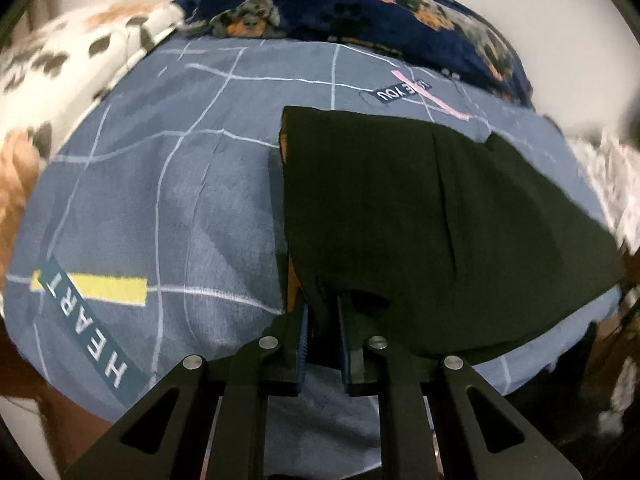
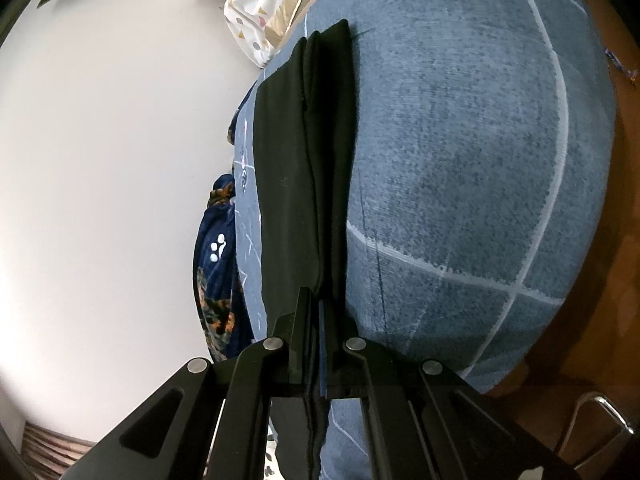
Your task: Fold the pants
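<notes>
The pants [image 1: 400, 208] are black, of a plain matte cloth, and are lying partly folded on a blue bedsheet [image 1: 160, 184] with pale grid lines. In the left wrist view they are spreading out as a broad dark panel with a straight left edge and a long crease running down the middle, and a strip of orange is showing along that left edge. Their near corner is bunching up off the sheet. In the right wrist view the pants [image 2: 296, 152] are showing edge-on as a long narrow band of stacked layers, stretching away toward the far end of the bed.
</notes>
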Motion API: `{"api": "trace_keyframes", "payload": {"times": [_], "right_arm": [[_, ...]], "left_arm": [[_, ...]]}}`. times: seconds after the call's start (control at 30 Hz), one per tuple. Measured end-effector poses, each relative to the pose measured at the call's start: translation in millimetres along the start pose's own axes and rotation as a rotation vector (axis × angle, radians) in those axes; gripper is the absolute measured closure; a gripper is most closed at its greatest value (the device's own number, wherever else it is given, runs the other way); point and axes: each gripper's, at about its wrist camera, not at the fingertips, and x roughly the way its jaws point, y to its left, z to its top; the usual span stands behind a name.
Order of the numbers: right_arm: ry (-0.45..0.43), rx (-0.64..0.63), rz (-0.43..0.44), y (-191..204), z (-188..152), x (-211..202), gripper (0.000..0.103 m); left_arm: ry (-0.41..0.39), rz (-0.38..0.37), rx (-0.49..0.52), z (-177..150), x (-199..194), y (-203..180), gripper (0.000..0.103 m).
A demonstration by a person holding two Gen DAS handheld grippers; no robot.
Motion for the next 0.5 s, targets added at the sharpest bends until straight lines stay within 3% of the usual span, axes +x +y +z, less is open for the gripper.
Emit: {"api": "trace_keyframes", "payload": {"times": [0.23,0.33,0.4,0.47,0.5], "right_arm": [[0.033,-0.009,-0.016,5,6,-1,0.100],[0.015,-0.053,-0.038,17,12,-11,0.087],[-0.056,-0.108,-0.068,27,16,-27,0.073],[-0.112,-0.130,-0.091,32,24,-44,0.048],[-0.130,-0.122,-0.088,31,29,-52,0.047]], "left_arm": [[0.001,0.003,-0.048,-2,2,9,0.075],[0.000,0.008,-0.058,-1,2,11,0.069],[-0.006,0.016,-0.053,-3,2,11,0.069],[-0.009,0.023,-0.045,-3,1,9,0.069],[-0.008,0.025,-0.043,-3,1,9,0.069]]}}
